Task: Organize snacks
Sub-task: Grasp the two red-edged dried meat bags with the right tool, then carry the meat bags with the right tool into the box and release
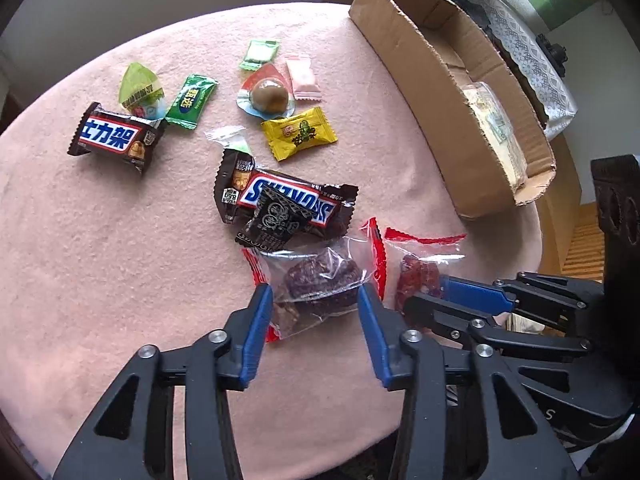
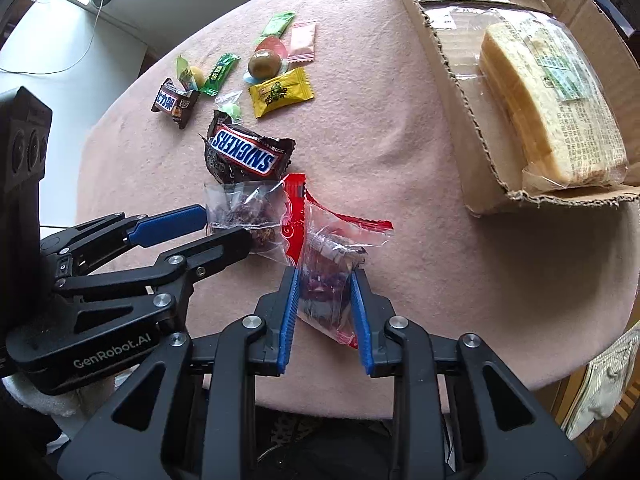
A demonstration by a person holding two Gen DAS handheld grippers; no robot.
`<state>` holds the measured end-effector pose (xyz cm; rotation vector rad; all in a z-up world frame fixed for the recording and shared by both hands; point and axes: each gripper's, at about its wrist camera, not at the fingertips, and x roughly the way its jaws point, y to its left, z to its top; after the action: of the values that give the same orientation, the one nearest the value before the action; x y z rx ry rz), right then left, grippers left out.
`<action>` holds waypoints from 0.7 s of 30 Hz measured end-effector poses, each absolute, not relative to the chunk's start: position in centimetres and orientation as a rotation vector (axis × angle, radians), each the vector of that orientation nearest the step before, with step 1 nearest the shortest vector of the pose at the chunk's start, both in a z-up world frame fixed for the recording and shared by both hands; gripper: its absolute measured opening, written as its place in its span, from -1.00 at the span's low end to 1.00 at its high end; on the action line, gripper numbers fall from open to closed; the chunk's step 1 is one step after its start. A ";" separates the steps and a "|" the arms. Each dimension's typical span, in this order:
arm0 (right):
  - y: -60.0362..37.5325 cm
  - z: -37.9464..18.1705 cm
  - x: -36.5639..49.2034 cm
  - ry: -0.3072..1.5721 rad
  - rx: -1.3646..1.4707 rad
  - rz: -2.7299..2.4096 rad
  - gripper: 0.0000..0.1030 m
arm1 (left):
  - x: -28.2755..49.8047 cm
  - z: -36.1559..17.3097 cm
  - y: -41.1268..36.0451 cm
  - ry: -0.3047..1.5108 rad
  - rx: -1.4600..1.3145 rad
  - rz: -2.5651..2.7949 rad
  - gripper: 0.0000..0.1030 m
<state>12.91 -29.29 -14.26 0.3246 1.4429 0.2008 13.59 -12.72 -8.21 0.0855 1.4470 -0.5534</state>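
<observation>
Two clear red-edged packets of dark dried fruit lie near the table's front edge. My left gripper [image 1: 316,292] has its blue pads around the left packet [image 1: 320,280], jaws on either side of it, apparently touching its edges. My right gripper [image 2: 325,276] is closed on the right packet [image 2: 326,276], which also shows in the left wrist view [image 1: 416,276]. A Snickers bar [image 1: 288,200] lies just beyond, with a small black packet [image 1: 272,220] on it. The cardboard box [image 1: 440,120] stands at the right and holds a wrapped sandwich [image 2: 552,112].
Further back on the pink tablecloth [image 1: 100,260] lie a second Snickers [image 1: 116,138], a green candy [image 1: 190,102], a yellow packet [image 1: 298,132], a pink packet [image 1: 303,78], a round brown sweet [image 1: 269,98] and other small sweets. The table edge runs close on the right.
</observation>
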 end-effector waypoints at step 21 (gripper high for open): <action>-31.4 -12.4 11.7 1.402 0.369 0.208 -0.48 | 14.0 -8.2 -13.1 1.445 -0.009 -0.523 -0.06</action>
<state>11.75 -31.39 -12.43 0.3688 1.4024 0.2078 13.96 -13.14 -8.16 -0.0087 1.4451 -0.5232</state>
